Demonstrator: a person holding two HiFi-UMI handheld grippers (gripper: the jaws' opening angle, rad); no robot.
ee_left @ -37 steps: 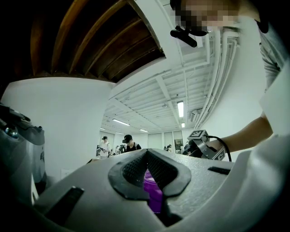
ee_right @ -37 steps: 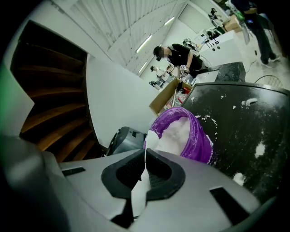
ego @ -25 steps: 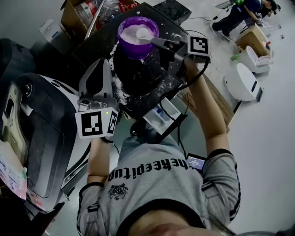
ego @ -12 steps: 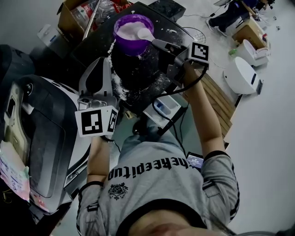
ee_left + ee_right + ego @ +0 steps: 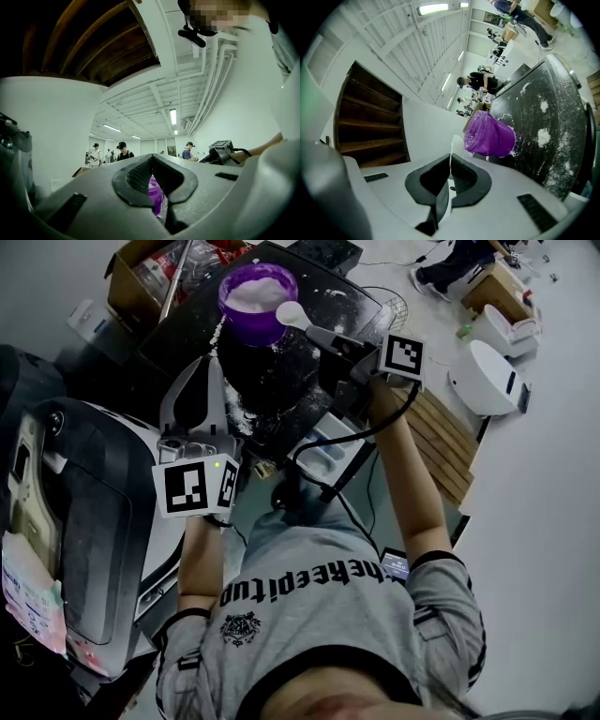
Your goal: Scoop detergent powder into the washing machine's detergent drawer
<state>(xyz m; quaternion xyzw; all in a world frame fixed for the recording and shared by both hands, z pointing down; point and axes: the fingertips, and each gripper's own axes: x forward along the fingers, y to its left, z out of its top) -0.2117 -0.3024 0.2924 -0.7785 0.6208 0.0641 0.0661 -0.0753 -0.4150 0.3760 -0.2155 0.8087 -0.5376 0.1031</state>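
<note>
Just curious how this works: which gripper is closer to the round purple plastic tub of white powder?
Right. The right gripper, shut on a white plastic scoop, is beside the purple tub; the left gripper, shut and empty, is farther off.

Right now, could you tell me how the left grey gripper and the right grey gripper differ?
The right gripper is shut on the white plastic scoop, up beside the purple powder tub. The left gripper is shut on nothing and sits nearer the person's body. Both carry marker cubes.
</note>
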